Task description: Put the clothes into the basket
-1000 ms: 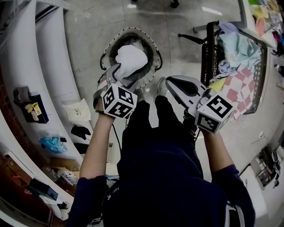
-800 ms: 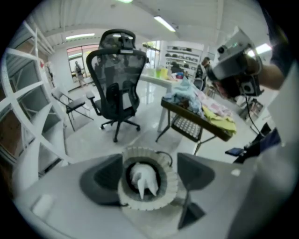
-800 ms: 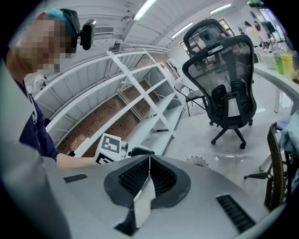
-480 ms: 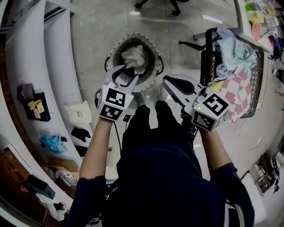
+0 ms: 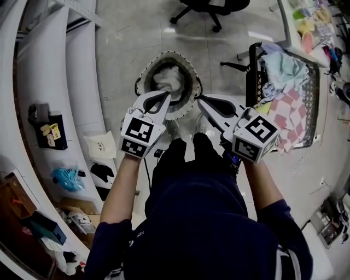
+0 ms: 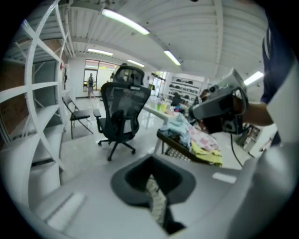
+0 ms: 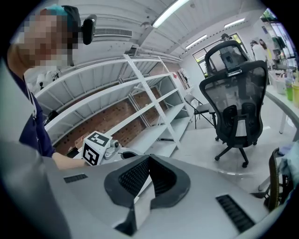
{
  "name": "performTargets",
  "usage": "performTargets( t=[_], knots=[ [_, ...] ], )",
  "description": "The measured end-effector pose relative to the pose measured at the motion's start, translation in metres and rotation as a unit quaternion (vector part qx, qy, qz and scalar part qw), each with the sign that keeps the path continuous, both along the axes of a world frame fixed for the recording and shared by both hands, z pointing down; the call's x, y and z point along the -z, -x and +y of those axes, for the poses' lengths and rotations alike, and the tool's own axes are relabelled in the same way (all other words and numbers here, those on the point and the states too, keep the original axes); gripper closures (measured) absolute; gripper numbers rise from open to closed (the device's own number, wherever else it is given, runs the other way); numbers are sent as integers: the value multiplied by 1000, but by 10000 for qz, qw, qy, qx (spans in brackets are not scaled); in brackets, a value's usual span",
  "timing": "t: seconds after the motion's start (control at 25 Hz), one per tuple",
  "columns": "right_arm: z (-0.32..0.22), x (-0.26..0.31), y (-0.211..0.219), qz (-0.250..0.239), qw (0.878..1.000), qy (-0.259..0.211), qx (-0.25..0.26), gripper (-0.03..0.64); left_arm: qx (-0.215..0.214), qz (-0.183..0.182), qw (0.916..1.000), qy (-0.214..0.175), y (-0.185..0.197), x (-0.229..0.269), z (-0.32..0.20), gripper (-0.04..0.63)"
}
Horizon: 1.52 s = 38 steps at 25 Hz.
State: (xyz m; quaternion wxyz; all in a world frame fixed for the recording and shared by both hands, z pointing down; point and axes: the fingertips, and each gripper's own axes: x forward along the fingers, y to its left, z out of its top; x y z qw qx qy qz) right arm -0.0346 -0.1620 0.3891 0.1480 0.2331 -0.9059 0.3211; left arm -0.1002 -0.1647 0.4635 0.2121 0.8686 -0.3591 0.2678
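Left gripper (image 5: 165, 95) has risen, closed and empty — basket (image 5: 140, 77) below, chair (image 5: 210, 5) beyond.

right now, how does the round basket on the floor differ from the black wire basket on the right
Shape: the round basket is oval; the black wire basket is rectangular. Contents: the round basket holds one white garment; the black wire basket is heaped with coloured clothes, some spilling over its side. Place: the round basket sits ahead of the person's feet; the black wire basket stands further right. Both hold clothes.
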Motion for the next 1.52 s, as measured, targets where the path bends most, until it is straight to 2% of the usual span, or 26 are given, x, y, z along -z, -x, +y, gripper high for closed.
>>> performTargets(
  t=[0.24, 0.76, 1.52],
  knots=[
    [9, 11, -2, 119, 9995, -277, 38, 611, 25, 60, 9998, -179, 0, 25, 9, 592],
    [28, 28, -1, 216, 9979, -577, 205, 611, 119, 14, 9994, -312, 2, 41, 28, 592],
    [37, 38, 1, 217, 9968, -724, 255, 611, 146, -37, 9990, -430, 7, 54, 38, 592]
  ],
)
